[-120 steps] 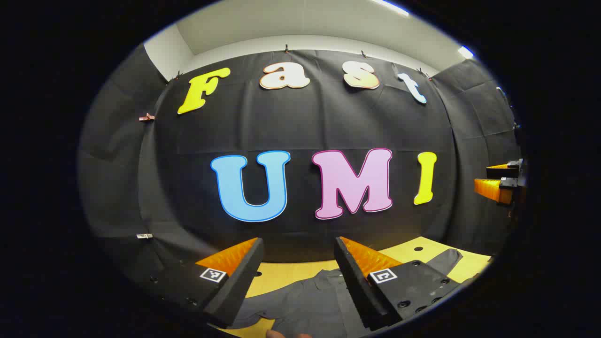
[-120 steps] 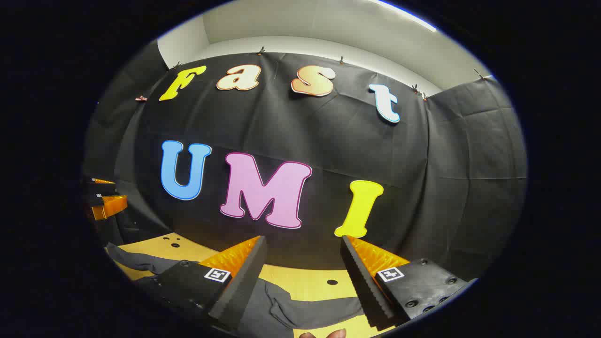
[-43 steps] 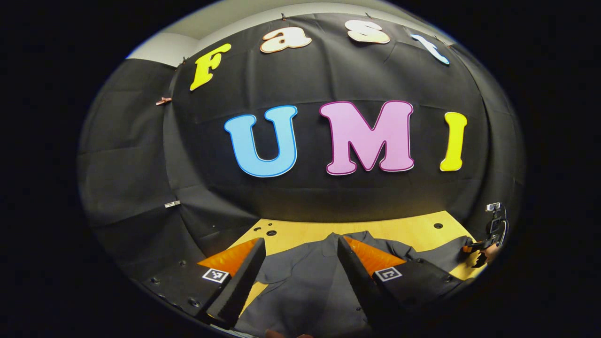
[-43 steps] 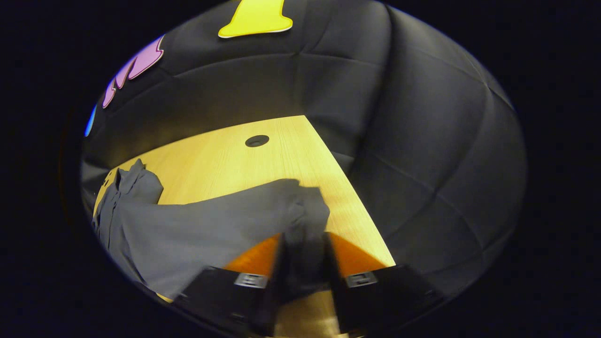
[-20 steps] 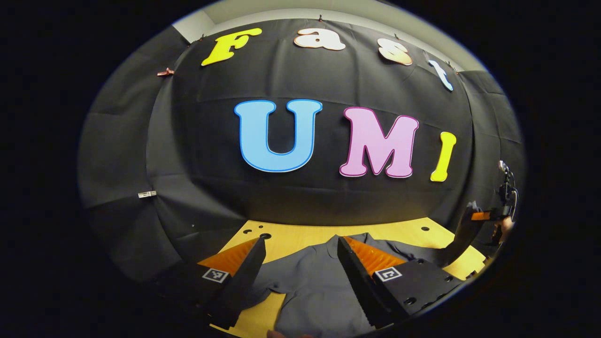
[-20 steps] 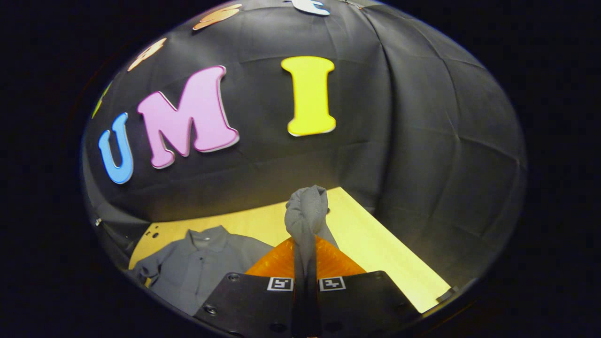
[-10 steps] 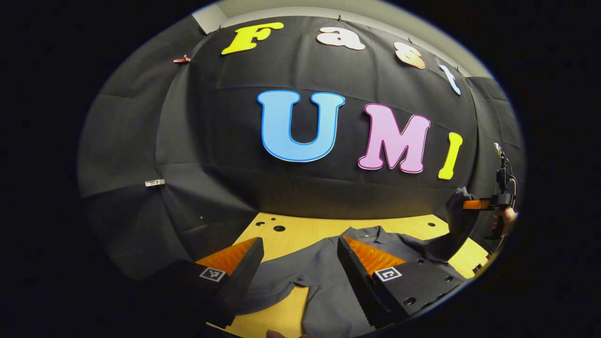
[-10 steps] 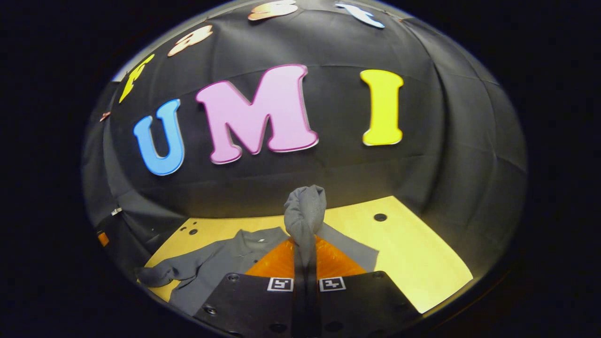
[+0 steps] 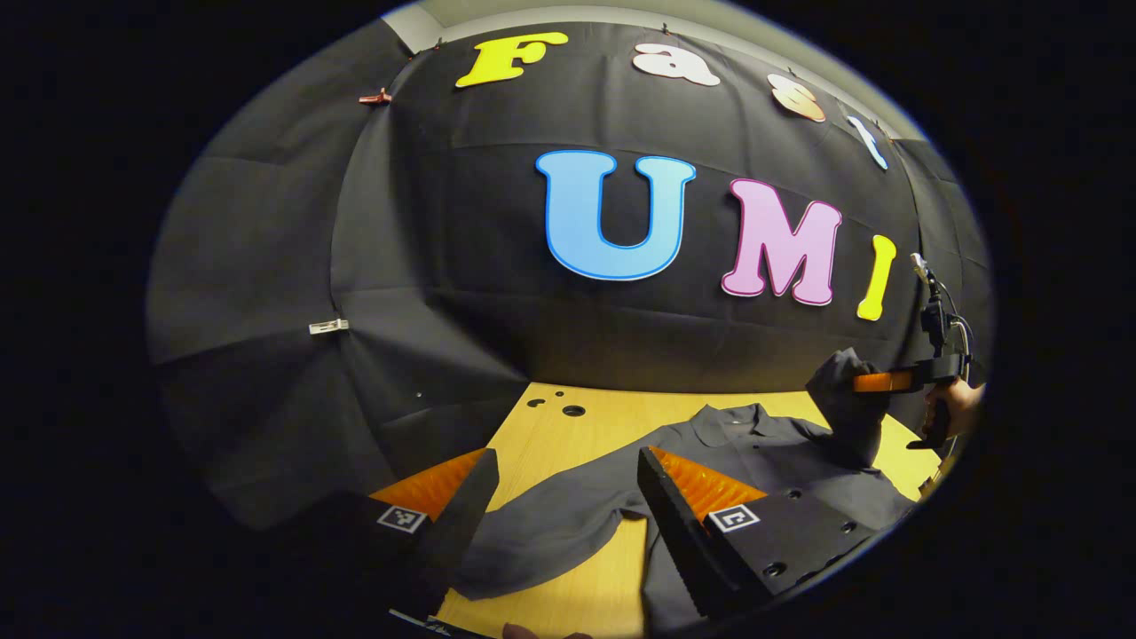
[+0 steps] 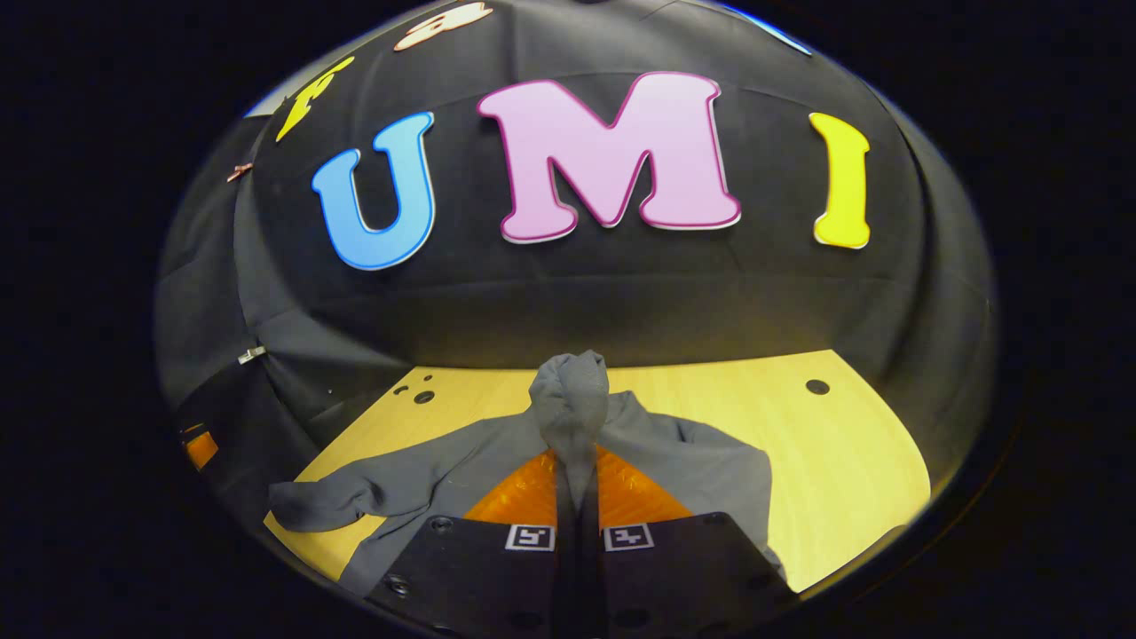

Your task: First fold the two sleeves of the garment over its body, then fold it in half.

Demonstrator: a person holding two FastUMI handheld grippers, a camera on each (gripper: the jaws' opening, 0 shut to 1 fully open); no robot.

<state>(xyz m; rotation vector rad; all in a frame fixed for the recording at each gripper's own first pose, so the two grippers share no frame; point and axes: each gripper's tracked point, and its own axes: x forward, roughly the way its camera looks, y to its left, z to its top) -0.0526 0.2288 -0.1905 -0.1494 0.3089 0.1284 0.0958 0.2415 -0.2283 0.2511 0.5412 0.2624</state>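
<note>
One garment (image 9: 754, 453), a grey shirt, lies on the wooden table (image 10: 843, 453). Above its body, the right gripper (image 10: 577, 484) is pressed together on one bunched sleeve (image 10: 572, 399), holding it up. Beside the other sleeve (image 9: 541, 541), flat on the table, the left gripper (image 9: 568, 497) hovers spread wide, holding nothing.

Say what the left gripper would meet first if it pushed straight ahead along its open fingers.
Probably the grey shirt's left sleeve, which lies flat on the table between the left gripper fingers; depth is uncertain.
</note>
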